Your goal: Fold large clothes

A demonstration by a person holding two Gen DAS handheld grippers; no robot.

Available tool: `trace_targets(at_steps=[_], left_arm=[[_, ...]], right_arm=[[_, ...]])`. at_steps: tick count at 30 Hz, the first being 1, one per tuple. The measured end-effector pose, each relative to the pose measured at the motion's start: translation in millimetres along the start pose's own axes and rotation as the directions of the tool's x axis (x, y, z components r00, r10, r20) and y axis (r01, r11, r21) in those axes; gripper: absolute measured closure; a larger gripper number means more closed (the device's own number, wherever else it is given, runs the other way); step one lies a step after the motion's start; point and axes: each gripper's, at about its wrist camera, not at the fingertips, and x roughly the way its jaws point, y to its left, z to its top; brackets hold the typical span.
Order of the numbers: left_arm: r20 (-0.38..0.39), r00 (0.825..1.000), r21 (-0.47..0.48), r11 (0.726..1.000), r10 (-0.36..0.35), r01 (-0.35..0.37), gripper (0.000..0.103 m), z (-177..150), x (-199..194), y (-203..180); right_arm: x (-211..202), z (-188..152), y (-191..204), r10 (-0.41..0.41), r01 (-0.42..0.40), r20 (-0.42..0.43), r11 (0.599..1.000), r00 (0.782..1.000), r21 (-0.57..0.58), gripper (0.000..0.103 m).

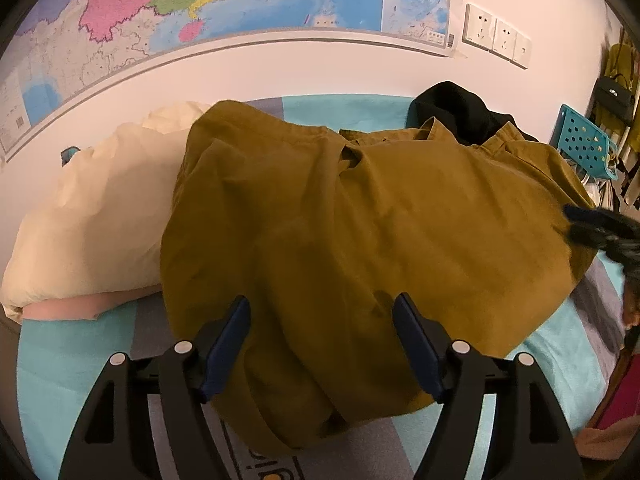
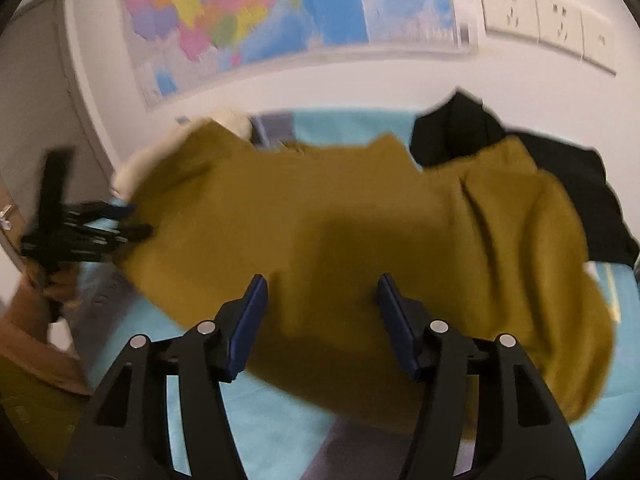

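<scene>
A large mustard-brown garment [image 1: 360, 240] lies crumpled across the bed; it also fills the middle of the blurred right wrist view [image 2: 360, 248]. My left gripper [image 1: 322, 312] is open, its blue pads apart just above the garment's near edge, holding nothing. My right gripper [image 2: 322, 292] is open over the garment's near edge, empty. The left gripper shows at the left in the right wrist view [image 2: 88, 228], at the garment's left end. The right gripper shows blurred at the right edge of the left wrist view [image 1: 600, 232].
The bed has a turquoise and grey sheet [image 1: 80, 360]. A cream pillow [image 1: 92, 232] lies left of the garment. A black garment [image 1: 460, 112] lies behind it. A wall map [image 1: 200, 8] and sockets [image 1: 496, 34] are behind. A turquoise stool [image 1: 584, 140] stands right.
</scene>
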Motion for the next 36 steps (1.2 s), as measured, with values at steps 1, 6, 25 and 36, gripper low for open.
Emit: trace_targets(at_steps=[1,6,25,36], left_arm=[[0.001,1.000,-0.004,1.000,-0.001,0.001,0.030,0.1,1.9,0.1],[-0.008,1.000,-0.014,1.000,0.014,-0.014,0.029,5.4,13.3,-1.9],[0.007,0.999,0.004,0.999,0.044,-0.044,0.076,41.3,30.1,-5.9],[0.073,0.996,-0.026,0.998,-0.056,0.058,0.029,28.5,7.8,4.0]], right_arm=[[11.6,-0.7,-3.6,-0.022,0.022,-0.022,1.000,1.000,-0.001,0.049],[25.4,7.6,-5.2,-0.046,0.047,-0.058,0.999,0.997,0.018,0.051],[56.9,90.3,-14.4,-0.052,0.053,0.011,0.999,0.999,-0.013,0.102],[45.8,71.7,-6.4,-0.014,0.013,-0.002,0.999,1.000,-0.051,0.055]])
